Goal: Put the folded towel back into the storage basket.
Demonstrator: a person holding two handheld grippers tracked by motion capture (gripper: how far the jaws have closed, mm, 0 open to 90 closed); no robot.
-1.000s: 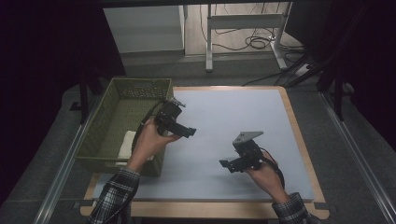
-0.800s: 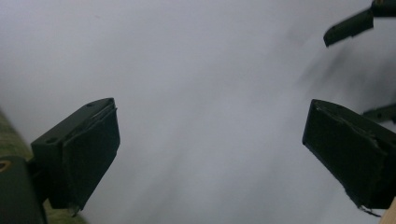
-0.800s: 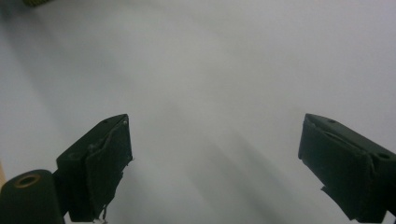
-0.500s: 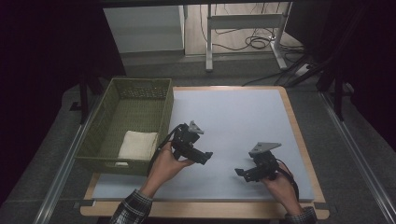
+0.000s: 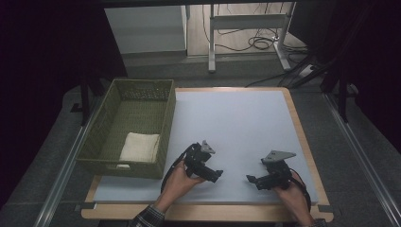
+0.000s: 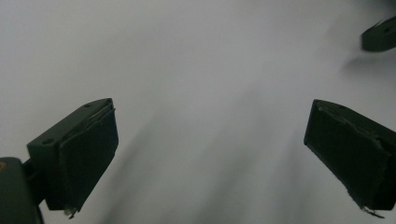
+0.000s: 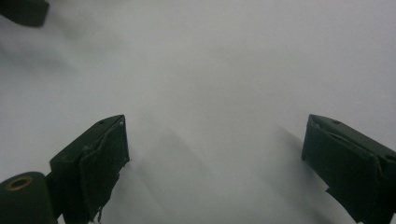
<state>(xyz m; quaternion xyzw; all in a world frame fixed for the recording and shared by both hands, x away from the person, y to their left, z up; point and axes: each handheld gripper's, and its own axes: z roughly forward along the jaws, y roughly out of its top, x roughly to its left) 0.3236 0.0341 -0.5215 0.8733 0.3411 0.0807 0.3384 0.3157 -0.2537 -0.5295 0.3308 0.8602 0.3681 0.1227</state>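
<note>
Over grey mat (image 5: 236,123): left hand-held gripper (image 5: 218,176), right hand-held gripper (image 5: 250,179) both wide open, empty.

Wooden table (image 5: 309,156); grey mat (image 5: 236,127) on top; green basket (image 5: 101,135) at left edge.

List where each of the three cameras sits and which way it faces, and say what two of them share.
High view: fixed above the near table edge, looking forward and down on the mat, basket and folded cloth; both hands hold the left tongs and right tongs.
Left gripper view: rides the left tongs, facing the bare mat between wide-apart jaws.
Right gripper view: rides the right tongs, also facing bare mat, jaws apart.
Shared: each gripper view catches the other tongs' dark tip in an upper corner.
</note>
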